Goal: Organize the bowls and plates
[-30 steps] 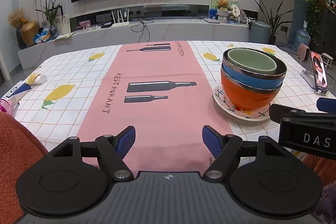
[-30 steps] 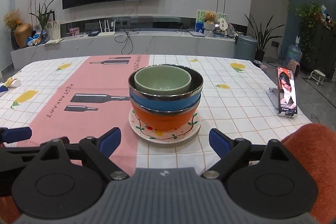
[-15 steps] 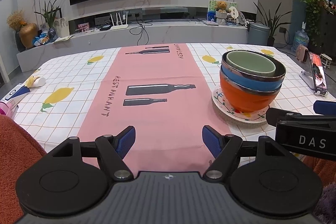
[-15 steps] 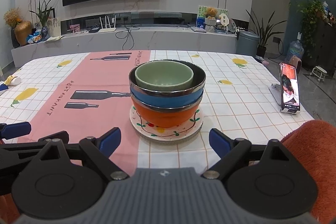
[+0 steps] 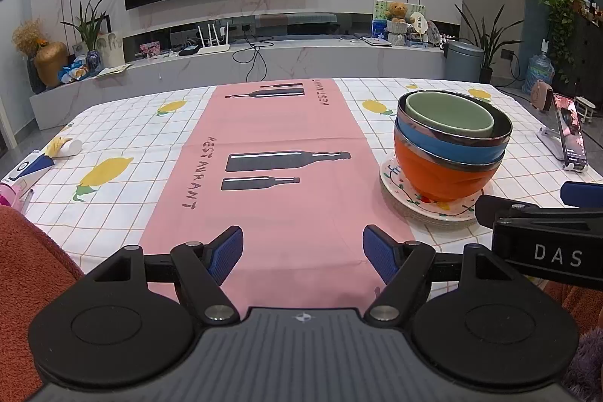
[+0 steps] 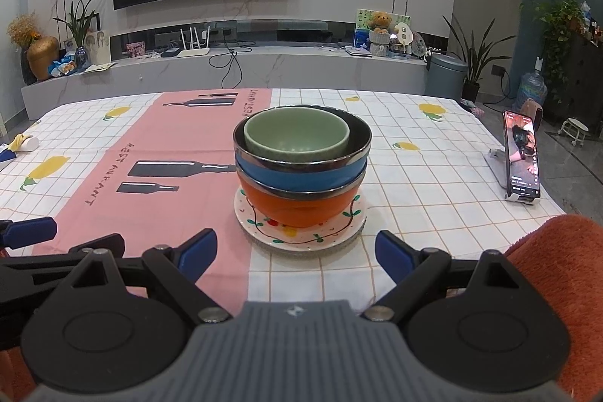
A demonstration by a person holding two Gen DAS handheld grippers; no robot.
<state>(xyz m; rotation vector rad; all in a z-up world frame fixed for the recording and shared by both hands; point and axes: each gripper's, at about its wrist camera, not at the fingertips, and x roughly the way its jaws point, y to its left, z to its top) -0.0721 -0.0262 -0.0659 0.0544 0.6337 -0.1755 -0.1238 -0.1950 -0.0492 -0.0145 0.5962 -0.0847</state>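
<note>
While both grippers hang over the table's (image 6: pixel 444 176) near edge, left gripper (image 5: pixel 302 253) has jaws wide apart, nothing between, over the pink runner (image 5: pixel 279 138). Right gripper (image 6: pixel 296 253), jaws also spread wide and empty, sits just short of the floral plate (image 6: pixel 301 232). Stacked on it: orange bowl (image 6: pixel 301 210), blue bowl (image 6: pixel 297 176), green bowl (image 6: pixel 296 136) nested on top. Phone (image 6: pixel 522 155) stands near the right edge.

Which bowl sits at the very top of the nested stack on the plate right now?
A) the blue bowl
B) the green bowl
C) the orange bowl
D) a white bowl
B: the green bowl nests inside the blue bowl, which rests in the orange bowl on the plate.
</note>
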